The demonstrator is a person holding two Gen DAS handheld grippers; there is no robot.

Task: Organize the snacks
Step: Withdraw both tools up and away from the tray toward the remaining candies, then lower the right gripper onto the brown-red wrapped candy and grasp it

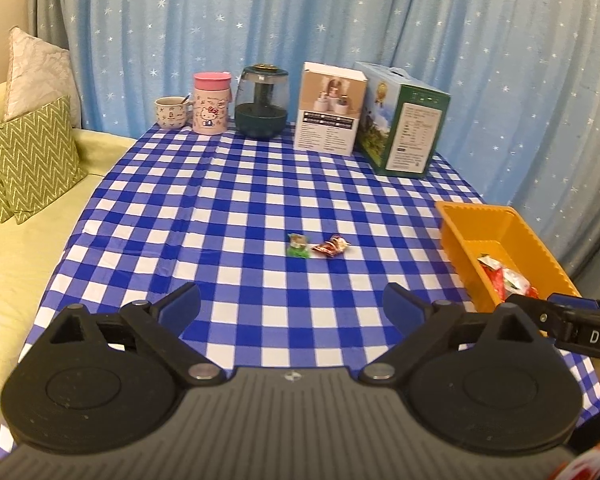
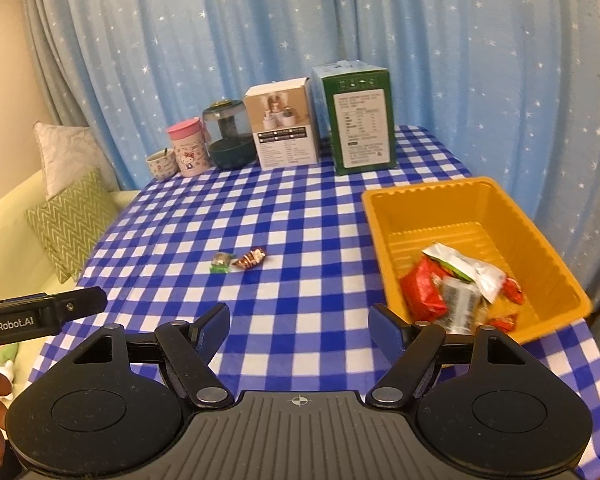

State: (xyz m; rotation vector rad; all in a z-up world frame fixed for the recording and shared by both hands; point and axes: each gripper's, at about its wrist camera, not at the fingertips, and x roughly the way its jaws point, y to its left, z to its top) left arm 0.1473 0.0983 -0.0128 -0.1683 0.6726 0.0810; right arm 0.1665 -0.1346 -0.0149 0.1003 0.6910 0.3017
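Observation:
Two small snacks lie side by side mid-table on the blue checked cloth: a green-wrapped one [image 1: 298,245] [image 2: 221,263] and a red-brown one [image 1: 331,245] [image 2: 251,259]. An orange bin [image 1: 462,216] [image 2: 424,196] at the right holds several packets [image 1: 508,280] [image 2: 452,280], red and silver. My left gripper [image 1: 292,304] stands open over the near cloth, short of the two snacks, nothing between its fingers. My right gripper [image 2: 300,322] is open too, empty, just left of the bin's near corner. Each gripper's side shows at the other view's edge.
Along the table's far edge stand a patterned cup [image 1: 172,112], a pink tumbler [image 1: 211,103], a dark glass jar [image 1: 262,101], a white box [image 1: 331,109] and a green box [image 1: 404,120]. A pale sofa with cushions [image 1: 28,160] lies left. Starred blue curtains hang behind.

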